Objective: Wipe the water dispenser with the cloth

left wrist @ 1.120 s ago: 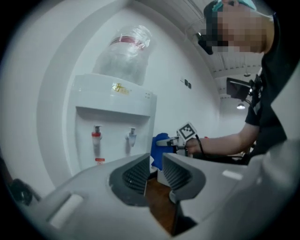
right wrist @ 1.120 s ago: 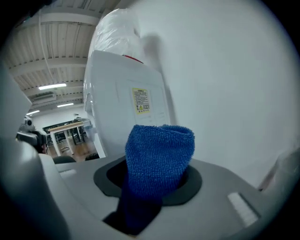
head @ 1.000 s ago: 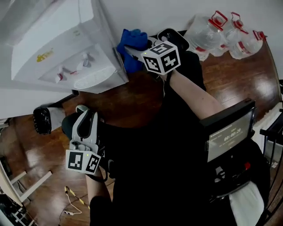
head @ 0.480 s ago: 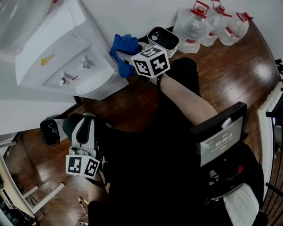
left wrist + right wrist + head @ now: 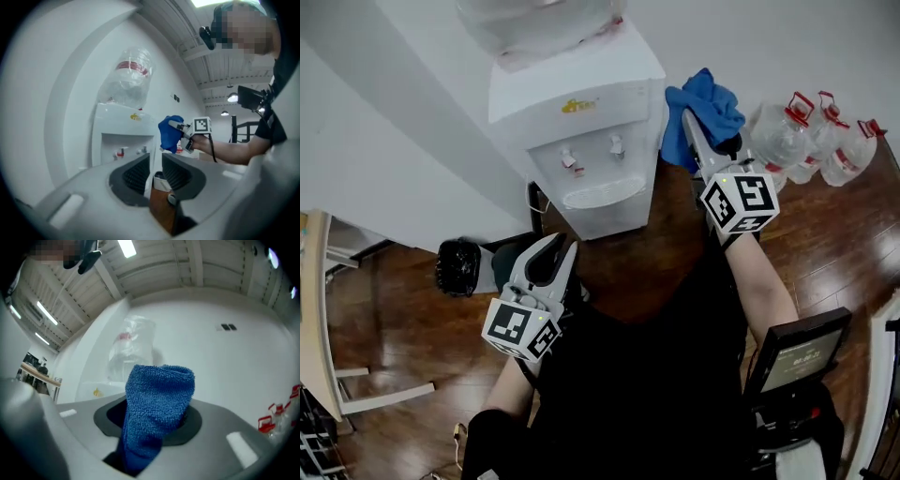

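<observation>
My right tongs [image 5: 691, 124] clamp the cloth [image 5: 705, 101] beside the water dispenser [image 5: 591, 122], upper centre; I should press flat and stroke evenly. My left tongs [image 5: 555, 253], barely apart, hold nothing.

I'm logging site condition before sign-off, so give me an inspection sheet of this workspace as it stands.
Surface: glossy wooden floor.
Job's things: white water dispenser upright, bottle on top; blue cloth at its upper right side.
Clutter: water jugs by the wall; black object at left, unidentifiable.
Grippers: right hand-held gripper clamps the cloth; left hand-held gripper empty, jaws slightly apart.
Cables: thin black cord at the right wrist.
Surroundings: white wall; screen at the person's right.
</observation>
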`<act>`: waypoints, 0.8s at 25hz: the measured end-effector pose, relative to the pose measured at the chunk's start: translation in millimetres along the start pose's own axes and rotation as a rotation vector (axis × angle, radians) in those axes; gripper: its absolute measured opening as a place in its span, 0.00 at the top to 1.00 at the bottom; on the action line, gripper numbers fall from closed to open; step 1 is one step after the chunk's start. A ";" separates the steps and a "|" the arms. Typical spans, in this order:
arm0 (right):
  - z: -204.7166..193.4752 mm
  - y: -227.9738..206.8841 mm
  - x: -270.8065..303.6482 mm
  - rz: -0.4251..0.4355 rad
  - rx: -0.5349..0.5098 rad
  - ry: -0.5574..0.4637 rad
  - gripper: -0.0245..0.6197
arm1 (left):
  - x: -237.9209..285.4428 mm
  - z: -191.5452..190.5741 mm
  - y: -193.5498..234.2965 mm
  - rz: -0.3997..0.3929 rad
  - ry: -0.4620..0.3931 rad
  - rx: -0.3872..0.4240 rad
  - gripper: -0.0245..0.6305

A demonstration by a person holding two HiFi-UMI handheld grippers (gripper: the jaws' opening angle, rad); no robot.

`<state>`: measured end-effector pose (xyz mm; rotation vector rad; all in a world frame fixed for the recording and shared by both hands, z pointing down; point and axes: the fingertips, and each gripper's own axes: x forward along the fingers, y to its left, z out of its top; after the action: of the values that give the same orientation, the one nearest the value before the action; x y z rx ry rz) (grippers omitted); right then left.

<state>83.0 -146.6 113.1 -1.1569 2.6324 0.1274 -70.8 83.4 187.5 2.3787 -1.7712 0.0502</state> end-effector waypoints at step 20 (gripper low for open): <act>16.1 171.2 135.4 0.201 -0.330 0.510 0.71 | -100.7 -13.1 68.8 -0.027 -0.023 -0.100 0.84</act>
<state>-127.1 -123.8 56.4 -1.1360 3.2766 0.3610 -164.8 161.9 195.4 2.3407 -1.7088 -0.0676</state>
